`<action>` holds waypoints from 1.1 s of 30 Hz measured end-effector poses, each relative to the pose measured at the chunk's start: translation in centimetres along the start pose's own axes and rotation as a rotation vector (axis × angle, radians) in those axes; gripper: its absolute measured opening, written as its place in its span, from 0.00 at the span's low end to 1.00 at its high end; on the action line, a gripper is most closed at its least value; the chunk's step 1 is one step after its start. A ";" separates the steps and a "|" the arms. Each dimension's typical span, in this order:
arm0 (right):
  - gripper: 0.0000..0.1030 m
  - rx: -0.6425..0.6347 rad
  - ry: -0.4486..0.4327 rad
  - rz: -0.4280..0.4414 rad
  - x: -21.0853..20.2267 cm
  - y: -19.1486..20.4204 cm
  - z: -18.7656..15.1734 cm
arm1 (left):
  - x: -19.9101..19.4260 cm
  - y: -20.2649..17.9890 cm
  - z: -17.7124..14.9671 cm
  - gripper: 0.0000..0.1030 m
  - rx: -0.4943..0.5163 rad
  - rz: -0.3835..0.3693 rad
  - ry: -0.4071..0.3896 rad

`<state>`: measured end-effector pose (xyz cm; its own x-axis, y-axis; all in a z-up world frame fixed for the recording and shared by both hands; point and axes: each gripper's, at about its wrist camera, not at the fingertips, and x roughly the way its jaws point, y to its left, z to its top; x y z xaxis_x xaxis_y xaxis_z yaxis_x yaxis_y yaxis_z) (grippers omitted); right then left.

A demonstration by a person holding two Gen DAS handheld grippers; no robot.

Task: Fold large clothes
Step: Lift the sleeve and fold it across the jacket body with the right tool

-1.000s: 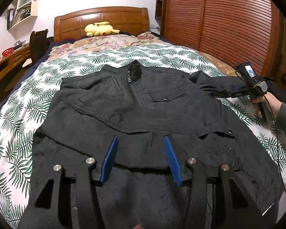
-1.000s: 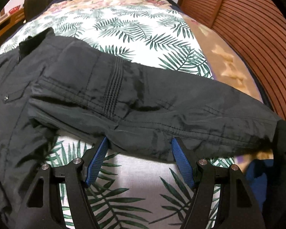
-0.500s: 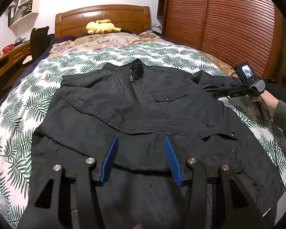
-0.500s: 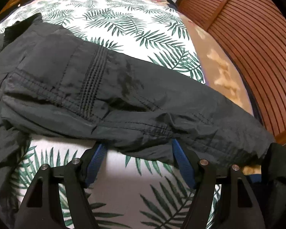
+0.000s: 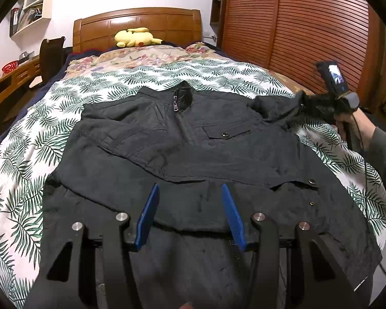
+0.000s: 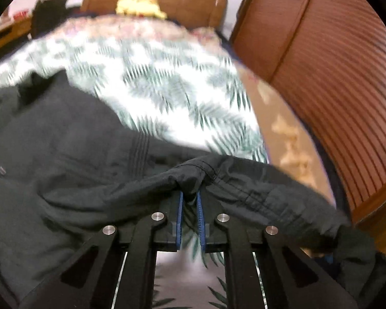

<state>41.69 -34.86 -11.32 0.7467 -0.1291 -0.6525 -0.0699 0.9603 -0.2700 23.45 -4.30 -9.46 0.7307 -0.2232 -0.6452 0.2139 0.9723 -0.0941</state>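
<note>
A black zip jacket lies front-up on the bed, collar towards the headboard, one sleeve folded across its chest. My left gripper hangs open over the jacket's lower part, and its blue pads stand apart and grip nothing. At the right edge of the bed, my right gripper has its jaws closing tight, with a fold of the other sleeve pinched between the blue pads. The left wrist view shows that sleeve raised off the bedcover by the right gripper, which a person's hand holds.
The bed has a palm-leaf cover and a wooden headboard with a yellow plush toy in front of it. Slatted wooden doors run along the right side. A desk and a dark chair stand on the left.
My right gripper went from open around the sleeve's edge to shut on it, then rose and tilted up, lifting the sleeve off the cover. The left gripper has stayed put.
</note>
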 end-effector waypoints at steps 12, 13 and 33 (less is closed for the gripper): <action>0.06 -0.149 -0.144 0.272 -8.0 10.7 2.5 | -1.2 0.5 0.2 0.48 -0.015 -0.003 -0.025; 0.06 -0.148 -0.126 0.303 -7.8 11.5 2.3 | -1.4 0.6 0.1 0.48 -0.018 -0.003 -0.028; 0.60 -0.093 -0.082 0.288 -10.0 10.4 1.7 | -1.9 0.4 -0.3 0.48 -0.014 -0.005 -0.031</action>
<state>34.63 -23.17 -6.43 0.7381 0.1688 -0.6532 -0.3435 0.9273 -0.1486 21.99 -3.48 -8.52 0.7495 -0.2300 -0.6208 0.2087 0.9720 -0.1082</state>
